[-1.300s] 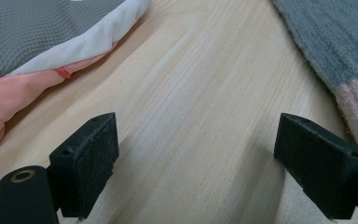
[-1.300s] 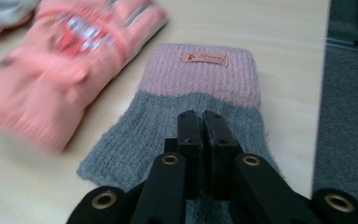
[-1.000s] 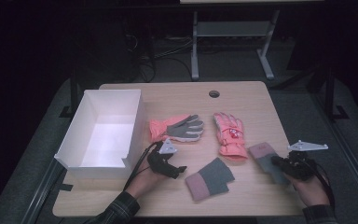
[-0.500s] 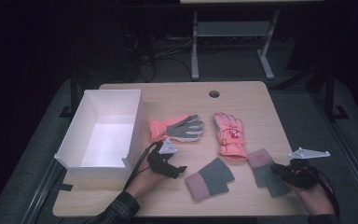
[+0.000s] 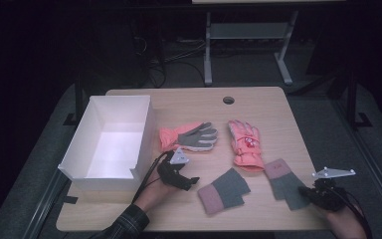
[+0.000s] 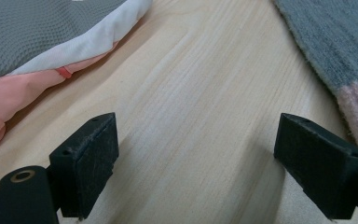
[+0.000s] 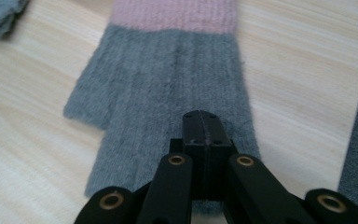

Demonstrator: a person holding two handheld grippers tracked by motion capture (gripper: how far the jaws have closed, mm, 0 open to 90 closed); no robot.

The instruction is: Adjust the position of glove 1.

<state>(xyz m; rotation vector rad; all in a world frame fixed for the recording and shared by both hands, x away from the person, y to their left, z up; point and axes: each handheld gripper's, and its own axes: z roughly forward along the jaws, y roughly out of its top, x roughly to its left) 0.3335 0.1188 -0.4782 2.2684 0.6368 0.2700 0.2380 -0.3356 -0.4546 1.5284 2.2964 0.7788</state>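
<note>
Wooden table: right gripper clenched on grey mitten at 5 o'clock for lifting; left gripper released, waiting.

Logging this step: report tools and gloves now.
Right tool shut on grey knit glove. Left tool open over bare table. Nothing in the way.

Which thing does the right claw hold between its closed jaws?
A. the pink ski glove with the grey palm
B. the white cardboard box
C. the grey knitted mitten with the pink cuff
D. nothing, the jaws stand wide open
C: in the right gripper view the right claw has its black jaws pressed together on the near edge of the grey knitted mitten with the pink cuff, which lies flat on the wooden table.
</note>
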